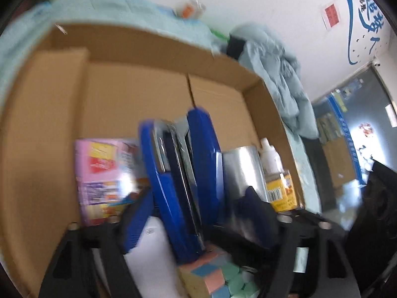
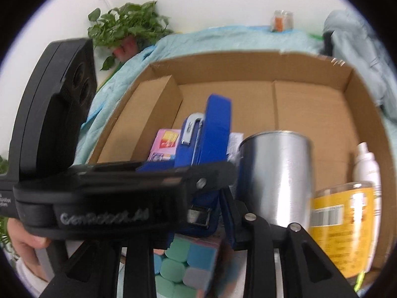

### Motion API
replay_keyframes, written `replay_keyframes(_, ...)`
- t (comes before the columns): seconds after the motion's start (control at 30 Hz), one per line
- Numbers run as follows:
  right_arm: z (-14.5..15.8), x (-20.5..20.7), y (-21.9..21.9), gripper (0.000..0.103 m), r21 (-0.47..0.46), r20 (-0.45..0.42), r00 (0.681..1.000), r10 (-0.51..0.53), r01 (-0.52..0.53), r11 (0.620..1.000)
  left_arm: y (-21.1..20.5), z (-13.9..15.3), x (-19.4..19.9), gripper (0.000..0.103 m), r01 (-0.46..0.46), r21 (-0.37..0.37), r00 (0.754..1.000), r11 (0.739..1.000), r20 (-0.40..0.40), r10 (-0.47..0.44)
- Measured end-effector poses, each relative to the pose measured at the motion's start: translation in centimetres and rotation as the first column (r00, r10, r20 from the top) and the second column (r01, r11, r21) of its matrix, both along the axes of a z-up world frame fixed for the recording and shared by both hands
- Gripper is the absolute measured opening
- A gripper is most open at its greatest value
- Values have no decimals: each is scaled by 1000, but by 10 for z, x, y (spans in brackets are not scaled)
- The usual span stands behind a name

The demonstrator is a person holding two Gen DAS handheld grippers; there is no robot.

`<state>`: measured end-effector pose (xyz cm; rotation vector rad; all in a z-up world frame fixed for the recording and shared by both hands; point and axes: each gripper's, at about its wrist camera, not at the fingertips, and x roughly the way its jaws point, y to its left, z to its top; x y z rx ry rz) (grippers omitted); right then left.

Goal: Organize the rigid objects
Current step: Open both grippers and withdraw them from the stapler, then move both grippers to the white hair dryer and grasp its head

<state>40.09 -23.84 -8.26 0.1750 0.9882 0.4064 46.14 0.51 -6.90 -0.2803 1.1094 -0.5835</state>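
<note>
In the cardboard box (image 1: 148,57), upright glossy blue stapler (image 1: 183,173), chrome inner edges.

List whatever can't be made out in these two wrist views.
- Pink packet print: left wrist view, motion blur and glare.
- Blue stapler lower half: right wrist view, the left gripper crosses it.
- Puzzle cube: both views, cut by the bottom edge.
- Yellow jar label text: right wrist view, blurred.
- Whether the right gripper presses the stapler: blurred, partly hidden.
</note>
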Motion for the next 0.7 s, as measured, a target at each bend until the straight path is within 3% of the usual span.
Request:
replay_keyframes(0.03, 13, -13, -5, 67, -7, 79, 997, -14, 15, 1000, 7, 15, -12, 79, -51, 34, 995, 998, 91, 48)
replay_keyframes(0.07, 22, -27, -9, 89, -20, 143, 989, -29, 32, 999, 12, 29, -24, 89, -95, 59, 982, 994, 171, 84)
replay_keyframes(0.1, 31, -44, -14, 95, -21, 225, 974, -42, 48, 999, 21, 50, -51, 95, -186, 108, 935, 977, 323, 143)
replay_keyframes(0.13, 39, -65, -18, 103, -44, 303, 950, -70, 87, 995, 27, 65, -76, 102, -267, 140, 874, 954, 453, 178)
replay_keyframes(0.17, 43, -80, -21, 103, -69, 352, 932, -85, 116, 991, 31, 73, -94, 103, -311, 151, 824, 938, 535, 187)
replay_keyframes(0.2, 44, -90, -23, 103, -76, 372, 924, -90, 127, 989, 33, 82, -118, 103, -355, 168, 757, 920, 629, 177)
replay_keyframes(0.23, 45, -100, -24, 103, -73, 382, 919, -97, 135, 988, 33, 88, -139, 103, -378, 195, 714, 905, 684, 151)
replay_keyframes(0.27, 44, -109, -26, 103, -69, 382, 918, -106, 142, 987, 33, 90, -151, 103, -381, 214, 706, 900, 696, 133)
replay_keyframes(0.3, 43, -117, -27, 103, -65, 380, 919, -109, 144, 987, 36, 91, -164, 103, -373, 221, 713, 901, 690, 125)
replay_keyframes(0.63, 35, -175, -14, 103, -52, 361, 932, -36, 59, 997, 78, 82, -257, 103, -354, 213, 801, 911, 572, 178)
replay_keyframes(0.7, 35, -187, -13, 103, -45, 360, 933, -11, 30, 999, 99, 95, -279, 103, -383, 220, 795, 897, 572, 199)
